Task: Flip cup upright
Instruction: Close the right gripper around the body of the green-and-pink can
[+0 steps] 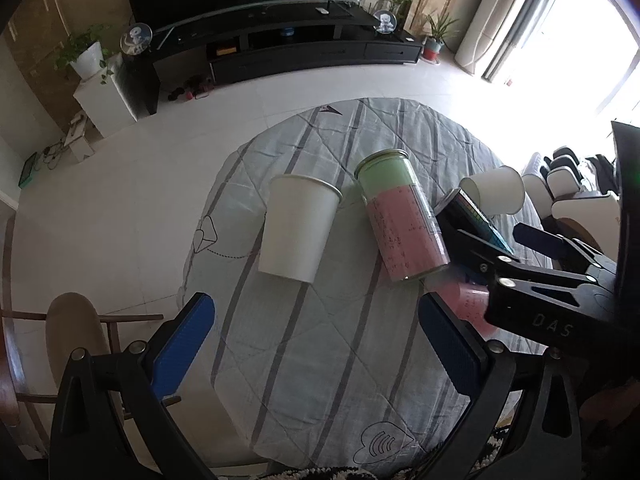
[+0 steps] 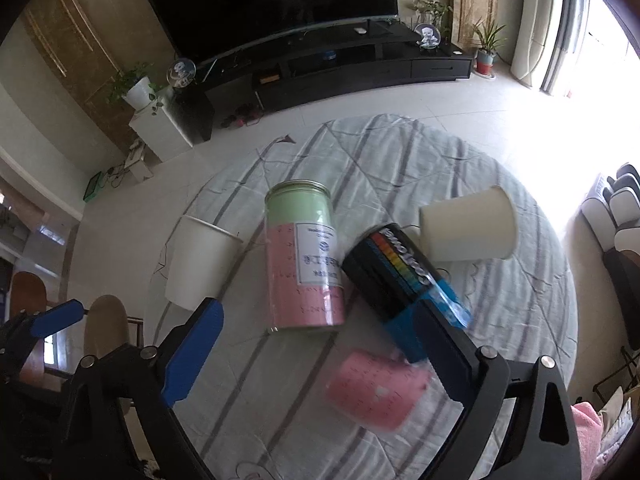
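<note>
A white paper cup (image 1: 496, 194) (image 2: 470, 228) lies on its side at the table's right. Another white paper cup (image 1: 298, 226) (image 2: 200, 258) stands upright at the left. A pink cup (image 2: 378, 388) (image 1: 466, 304) lies on its side near the front, under my right gripper. A green and pink jar (image 1: 400, 216) (image 2: 304, 256) and a black and blue can (image 2: 400, 284) (image 1: 476, 220) stand between. My left gripper (image 1: 316, 338) is open above the cloth in front of the upright cup. My right gripper (image 2: 320, 350) is open above the pink cup and also shows in the left wrist view (image 1: 488, 240).
The round table (image 1: 320, 380) has a grey striped cloth. A wooden chair (image 1: 76, 336) stands at its left edge, and more chairs (image 2: 624, 216) at the right. A TV stand (image 1: 304, 44) stands across the tiled floor.
</note>
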